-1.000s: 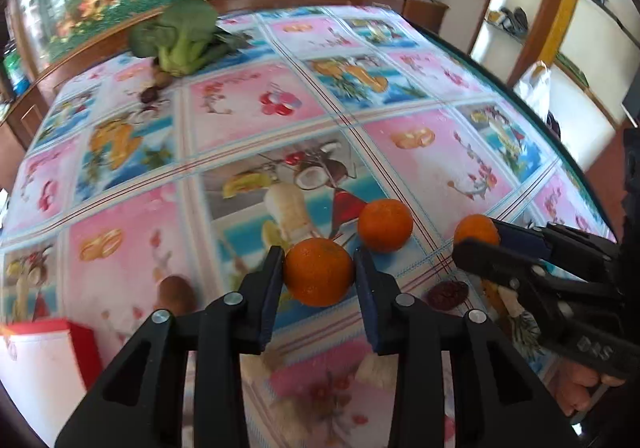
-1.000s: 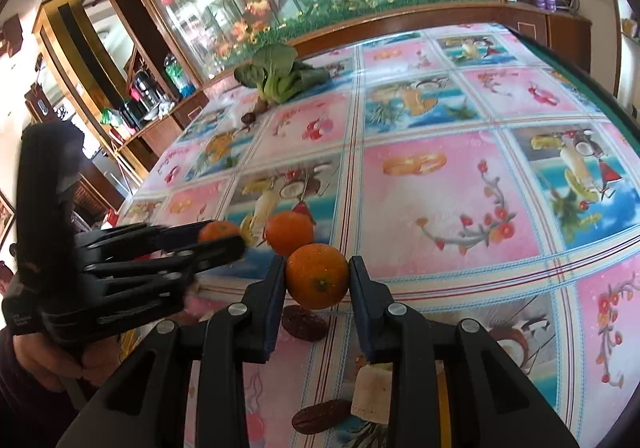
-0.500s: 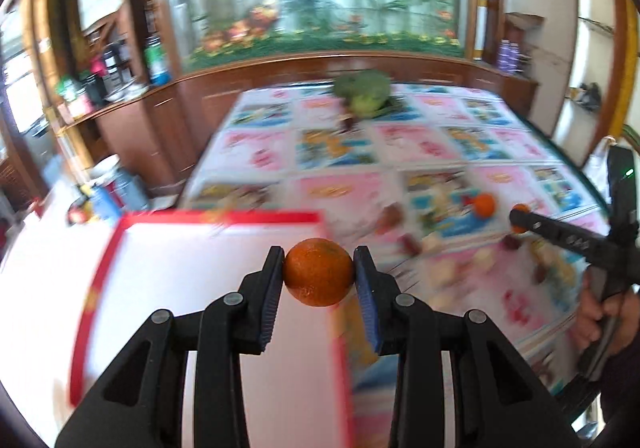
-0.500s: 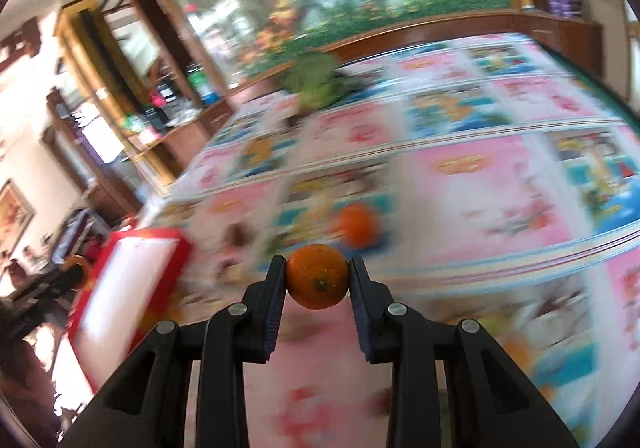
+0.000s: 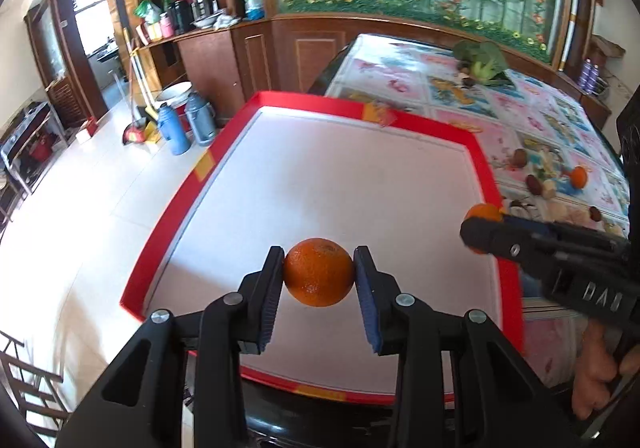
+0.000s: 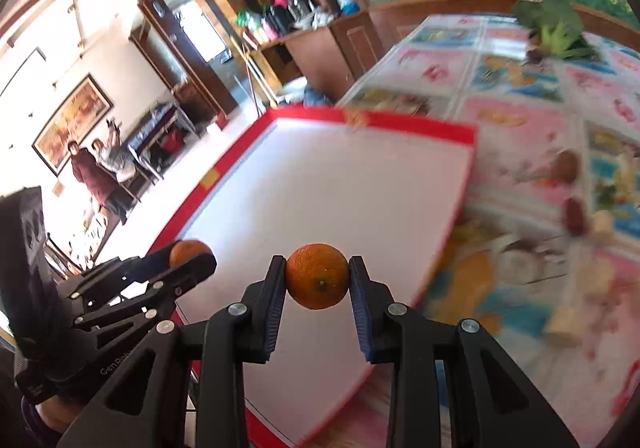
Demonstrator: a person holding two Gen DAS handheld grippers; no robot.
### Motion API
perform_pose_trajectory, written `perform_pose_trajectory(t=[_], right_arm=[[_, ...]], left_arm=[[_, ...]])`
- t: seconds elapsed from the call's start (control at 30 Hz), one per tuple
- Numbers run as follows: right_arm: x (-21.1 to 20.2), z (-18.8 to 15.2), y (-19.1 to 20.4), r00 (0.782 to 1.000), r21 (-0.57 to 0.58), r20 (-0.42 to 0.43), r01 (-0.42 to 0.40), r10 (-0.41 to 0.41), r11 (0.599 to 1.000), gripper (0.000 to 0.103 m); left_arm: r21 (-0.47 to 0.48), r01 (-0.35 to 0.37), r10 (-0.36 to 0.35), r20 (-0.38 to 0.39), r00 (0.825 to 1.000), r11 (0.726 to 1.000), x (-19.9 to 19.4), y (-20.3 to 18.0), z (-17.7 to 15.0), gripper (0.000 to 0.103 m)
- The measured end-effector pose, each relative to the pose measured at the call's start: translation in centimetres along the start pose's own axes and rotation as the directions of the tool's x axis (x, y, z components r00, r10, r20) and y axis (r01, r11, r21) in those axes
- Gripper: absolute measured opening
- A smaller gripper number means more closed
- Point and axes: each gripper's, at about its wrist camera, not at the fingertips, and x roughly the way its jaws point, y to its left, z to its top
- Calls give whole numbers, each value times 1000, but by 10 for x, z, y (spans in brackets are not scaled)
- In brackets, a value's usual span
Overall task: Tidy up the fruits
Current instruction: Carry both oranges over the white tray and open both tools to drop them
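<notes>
An orange [image 5: 318,272] sits low in the middle of the left wrist view, pinched between the two fingers of the left gripper [image 5: 319,275], up in the air over the white inside of a big tray with a red rim [image 5: 486,164]. A second orange [image 6: 317,276] sits low in the middle of the right wrist view, pinched by the right gripper [image 6: 318,279] over the same tray [image 6: 420,126]. In the left wrist view the right gripper [image 5: 482,226] comes in from the right edge with its orange [image 5: 483,212] just above the tray's red rim. A third orange [image 5: 579,176] lies on the table with the fruit-picture cloth [image 5: 472,88], at the right of the frame, near some small brown fruits [image 5: 533,184]. A green leafy vegetable [image 5: 482,58] lies far back, at the upper right.
</notes>
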Motion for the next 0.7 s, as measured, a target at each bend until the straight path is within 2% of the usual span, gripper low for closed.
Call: perform_pose_trajectory(t=[0.1,0.23,0.27,0.3,0.37,0.43,0.5,0.7], right_arm=[[17,-5,7,998,-19,-62,22,-23,1000,32],[15,-11,16,993,-86,-87,75,-82,994,37],[12,-12,16,993,-89,-87,72,-79,993,37],[6,-13,16,994,-92,-74,71,-78,993,38],[-10,-15,14,997,-97,-33,72,-75,993,42],[-25,-19,12,997,-105,26,77,-75,991,47],[-39,-26,9,995,-109,66,86,-79,990,52],[-76,-42,-22,982,-78,130,150,-139,986,53]], left_arm=[[-15,-4,4,-20,1000,1000,6,6,-5,38],[-26,-13,12,-59,998,1000,13,10,-13,39],[-31,-17,16,-61,998,999,13,10,-14,46],[-34,-28,26,-60,998,999,10,10,-15,59],[-45,-46,45,-31,999,998,1,10,-15,70],[-46,-48,48,-3,999,998,-8,10,-14,72],[-44,-32,33,22,999,999,-20,2,-14,79],[55,67,-70,44,997,996,-40,-48,-21,81]])
